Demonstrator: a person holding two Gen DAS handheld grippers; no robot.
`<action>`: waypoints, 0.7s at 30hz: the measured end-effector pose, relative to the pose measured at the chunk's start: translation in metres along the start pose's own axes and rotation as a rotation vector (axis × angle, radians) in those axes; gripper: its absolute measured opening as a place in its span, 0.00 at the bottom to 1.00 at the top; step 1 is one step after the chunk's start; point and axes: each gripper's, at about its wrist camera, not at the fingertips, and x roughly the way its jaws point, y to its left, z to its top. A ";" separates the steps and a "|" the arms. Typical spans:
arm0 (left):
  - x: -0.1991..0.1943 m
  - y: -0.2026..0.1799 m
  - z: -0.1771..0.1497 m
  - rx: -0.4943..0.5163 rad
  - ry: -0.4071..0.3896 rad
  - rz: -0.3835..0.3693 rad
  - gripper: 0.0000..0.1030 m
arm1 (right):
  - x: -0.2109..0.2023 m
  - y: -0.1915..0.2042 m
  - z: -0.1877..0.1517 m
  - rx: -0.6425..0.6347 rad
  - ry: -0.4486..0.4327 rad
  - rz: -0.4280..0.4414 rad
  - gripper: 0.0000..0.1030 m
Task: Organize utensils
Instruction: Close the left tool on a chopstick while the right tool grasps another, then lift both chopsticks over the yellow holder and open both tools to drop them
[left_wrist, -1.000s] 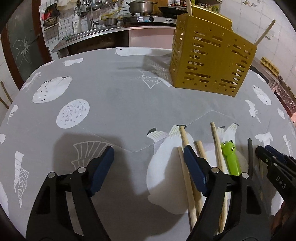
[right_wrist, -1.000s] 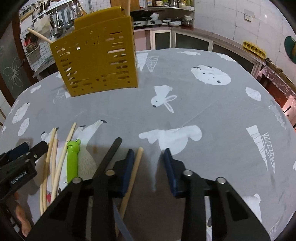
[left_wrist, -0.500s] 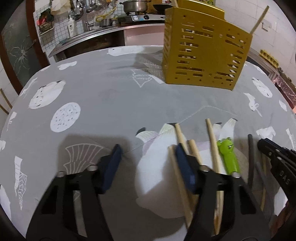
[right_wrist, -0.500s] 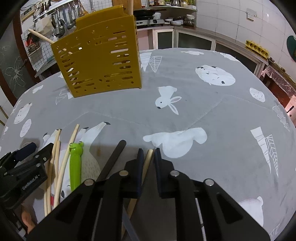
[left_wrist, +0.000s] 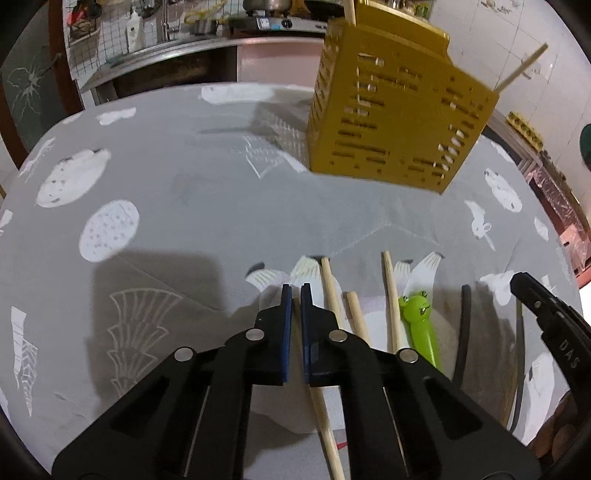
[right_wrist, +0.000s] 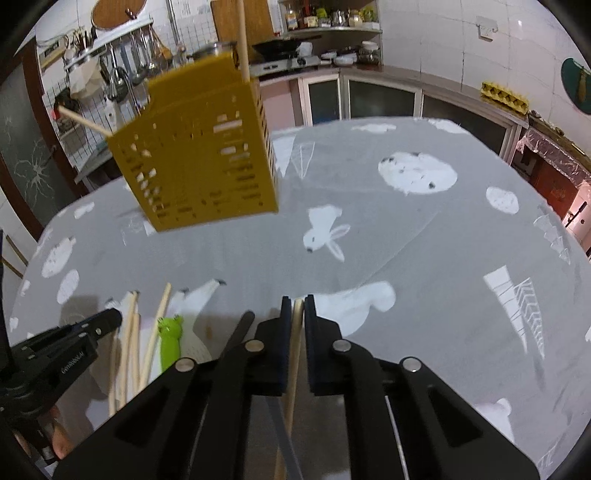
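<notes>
A grey printed tablecloth (left_wrist: 192, 206) fills both views. The yellow caddy (right_wrist: 195, 155) stands upper left in the right view, sticks poking out of it. Loose chopsticks (left_wrist: 389, 291), a green frog utensil (left_wrist: 419, 325) and a dark stick (left_wrist: 463, 328) lie lower right in the left view. The right gripper (right_wrist: 294, 308) pinches a chopstick (right_wrist: 293, 354) at bottom centre. The left gripper (left_wrist: 293, 295) is closed on another chopstick (left_wrist: 325, 424).

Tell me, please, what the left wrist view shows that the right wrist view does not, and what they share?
Only the left wrist view shows the left gripper shut on a wooden chopstick. Only the right wrist view shows the right gripper shut on another chopstick, and a white rabbit print ahead. Both show the yellow utensil holder, the green frog utensil and loose chopsticks on the tablecloth.
</notes>
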 end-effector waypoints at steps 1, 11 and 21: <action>-0.004 0.000 0.001 -0.001 -0.014 -0.001 0.03 | -0.004 0.000 0.002 0.001 -0.012 0.005 0.07; -0.074 -0.002 0.016 0.028 -0.214 -0.028 0.03 | -0.049 -0.003 0.023 0.008 -0.146 0.047 0.06; -0.140 -0.010 0.024 0.097 -0.407 -0.044 0.02 | -0.096 0.002 0.044 -0.013 -0.291 0.081 0.06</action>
